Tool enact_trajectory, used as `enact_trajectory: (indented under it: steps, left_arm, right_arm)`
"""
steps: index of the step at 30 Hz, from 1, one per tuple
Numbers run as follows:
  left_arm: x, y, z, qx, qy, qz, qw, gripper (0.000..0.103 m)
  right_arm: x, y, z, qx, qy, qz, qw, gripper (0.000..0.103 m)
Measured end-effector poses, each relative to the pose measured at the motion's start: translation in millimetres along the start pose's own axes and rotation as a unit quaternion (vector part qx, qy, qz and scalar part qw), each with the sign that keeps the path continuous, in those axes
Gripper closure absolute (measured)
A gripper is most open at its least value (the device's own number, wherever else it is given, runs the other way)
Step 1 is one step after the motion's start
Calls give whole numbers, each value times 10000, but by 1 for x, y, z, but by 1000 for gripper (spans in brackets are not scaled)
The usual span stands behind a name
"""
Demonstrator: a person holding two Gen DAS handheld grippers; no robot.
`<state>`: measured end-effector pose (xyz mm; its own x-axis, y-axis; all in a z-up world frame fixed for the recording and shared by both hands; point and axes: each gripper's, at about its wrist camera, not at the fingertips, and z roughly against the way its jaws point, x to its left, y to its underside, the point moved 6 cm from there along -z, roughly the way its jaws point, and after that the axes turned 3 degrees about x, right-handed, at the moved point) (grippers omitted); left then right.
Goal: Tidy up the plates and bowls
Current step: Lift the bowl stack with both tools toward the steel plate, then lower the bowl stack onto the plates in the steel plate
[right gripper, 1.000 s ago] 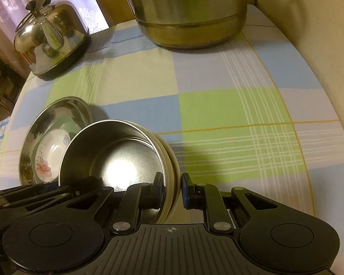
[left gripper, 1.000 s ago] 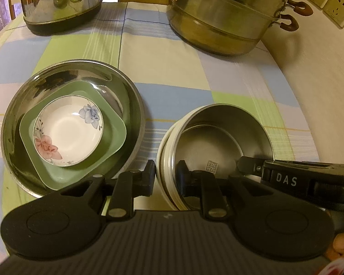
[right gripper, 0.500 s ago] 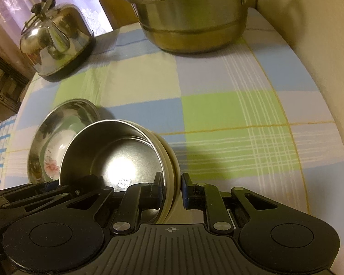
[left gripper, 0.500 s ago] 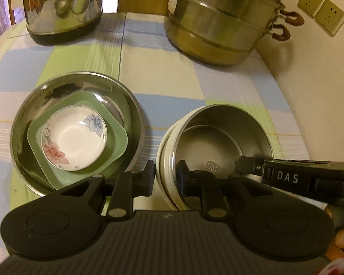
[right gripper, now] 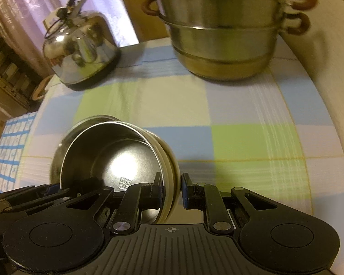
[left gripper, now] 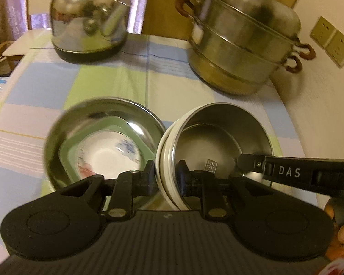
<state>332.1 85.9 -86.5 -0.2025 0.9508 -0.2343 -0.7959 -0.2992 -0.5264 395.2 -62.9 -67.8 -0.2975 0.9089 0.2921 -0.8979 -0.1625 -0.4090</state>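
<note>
From your left wrist, the left gripper [left gripper: 166,175] has its jaws clamped over the near-left rim of the steel-lined bowl [left gripper: 220,137], one pad outside on the cream wall, one inside on the metal. Across the bowl, the right gripper [left gripper: 245,162] reaches in from the right and bites the opposite rim. The bowl tips toward you and looks to be off the surface, though its underside is hidden, so treat that as a judgement. Just left of it, the wide steel basin [left gripper: 64,123] rests on the checked cloth [left gripper: 98,80] with the green square plate [left gripper: 123,123] nested inside and the floral dish [left gripper: 107,153] sitting in that plate. So one stack of three is built. Behind stand the kettle [left gripper: 89,23] and the tiered steamer pot [left gripper: 240,52], both untouched.

From your right wrist, the jaws of the right gripper [right gripper: 170,189] are closed on the bowl's [right gripper: 117,151] right-hand rim, one pad on the steel lining, one on the cream outside. The basin [right gripper: 89,119] only peeps out behind the bowl, so its contents are hidden here. The kettle [right gripper: 80,48] and steamer pot [right gripper: 220,39] stand at the far edge of the cloth [right gripper: 240,142].

What is left, as I read it: you place this bowl, most likely onto the stack beside it. No other loose dish shows.
</note>
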Motion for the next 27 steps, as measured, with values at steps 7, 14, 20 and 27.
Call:
enact_trajectory:
  steps: [7,14,20,27]
  left_arm:
    - [36,-14,10,-147,-240,241,9993,84]
    - [69,-25,9,-100,-406,461,9981,84]
    - [90,-24,-3,34,-482,619,9969,84]
    - [106,-16,-17,243,-522,730,9957,85]
  right_arm:
    - [38,-17,-14,64,-258,219,9994,87]
    - [72,-31,-36,167,-343,411,9984,87]
    - [87,-30,-57,322,-367,484,9976,87]
    - [97,-25,-79,503,-346,506,9968,87]
